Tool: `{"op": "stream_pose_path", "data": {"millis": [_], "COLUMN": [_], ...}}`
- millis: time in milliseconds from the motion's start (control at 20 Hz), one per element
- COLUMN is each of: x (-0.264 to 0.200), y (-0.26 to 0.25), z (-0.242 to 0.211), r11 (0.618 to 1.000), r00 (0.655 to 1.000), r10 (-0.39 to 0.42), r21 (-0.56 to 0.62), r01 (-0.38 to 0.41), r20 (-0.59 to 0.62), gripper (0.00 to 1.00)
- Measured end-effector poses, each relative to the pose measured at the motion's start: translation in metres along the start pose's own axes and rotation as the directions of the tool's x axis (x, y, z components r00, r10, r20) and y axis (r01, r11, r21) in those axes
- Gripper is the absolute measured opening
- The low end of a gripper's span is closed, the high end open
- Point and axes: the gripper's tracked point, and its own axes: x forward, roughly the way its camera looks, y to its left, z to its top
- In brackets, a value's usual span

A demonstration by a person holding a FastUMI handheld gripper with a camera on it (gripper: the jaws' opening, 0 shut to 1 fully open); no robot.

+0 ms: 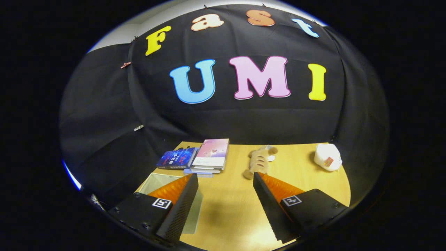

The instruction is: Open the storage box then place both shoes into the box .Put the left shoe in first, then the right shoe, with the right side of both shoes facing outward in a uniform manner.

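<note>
My gripper point(225, 177) hangs above a wooden table point(230, 205), its two fingers spread wide apart with only bare tabletop between them. A pale translucent storage box point(156, 181) lies under and behind the left finger point(184, 198), mostly covered by it, so I cannot tell whether its lid is on.
Beyond the fingers, a stack of books point(210, 157) and a dark blue book point(176, 158) lie at the table's far left. A tan plush toy point(259, 160) rests just past the right finger. A white wrapped bundle point(327, 157) sits far right, near the table's edge.
</note>
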Motion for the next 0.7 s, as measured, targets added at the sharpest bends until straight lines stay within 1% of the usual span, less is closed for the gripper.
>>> {"op": "stream_pose_path", "data": {"millis": [200, 450, 700], "x": [-0.023, -0.05, -0.064], "y": [-0.035, -0.057, -0.071], "z": [0.03, 0.057, 0.055], "r11": [0.997, 0.985, 0.977], "r00": [0.993, 0.969, 0.96], "r10": [-0.05, -0.083, -0.105], "r21": [-0.057, -0.131, -0.153], "r01": [0.056, 0.115, 0.149], "r20": [0.104, 0.232, 0.26], "gripper": [0.99, 0.99, 0.97]}}
